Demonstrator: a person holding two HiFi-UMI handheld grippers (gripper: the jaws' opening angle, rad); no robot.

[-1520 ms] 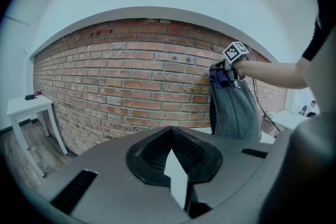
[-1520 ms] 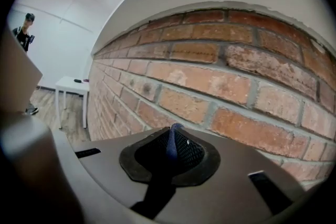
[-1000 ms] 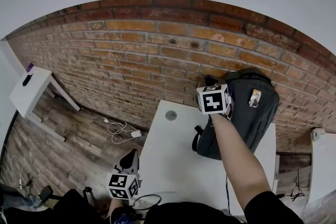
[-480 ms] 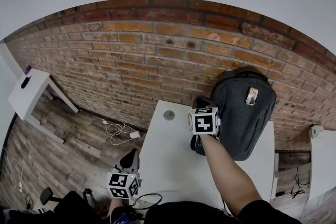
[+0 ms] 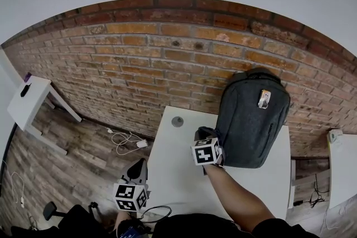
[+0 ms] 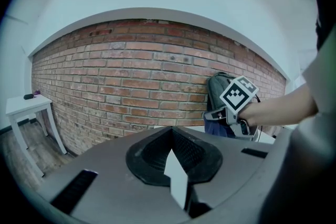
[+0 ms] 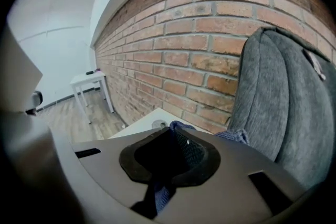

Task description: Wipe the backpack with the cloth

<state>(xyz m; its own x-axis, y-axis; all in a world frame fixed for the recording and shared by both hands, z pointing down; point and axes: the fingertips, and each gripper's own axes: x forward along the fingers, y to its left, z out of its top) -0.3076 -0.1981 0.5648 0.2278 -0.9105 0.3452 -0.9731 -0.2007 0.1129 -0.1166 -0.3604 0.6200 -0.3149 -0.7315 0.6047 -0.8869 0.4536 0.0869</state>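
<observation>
A brick wall (image 5: 139, 64) backs the counter (image 5: 173, 175), the backpack (image 5: 251, 120) upright against it. The right tool (image 7: 170, 131) grips the cloth (image 7: 181, 127) (beside the backpack's lower corner); the left tool (image 6: 172, 136) is closed, empty.

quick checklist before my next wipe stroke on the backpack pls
1. Grip: blue cloth clamped in the right gripper jaws: ok.
2. Support: grey fabric backpack upright against the red brick wall: ok.
3. Contact: cloth touching the backpack: cannot tell; it sits by the lower left edge.
4. Steadying: left gripper on the backpack: not ok; its jaws are shut and empty, held low, off the white table.
</observation>
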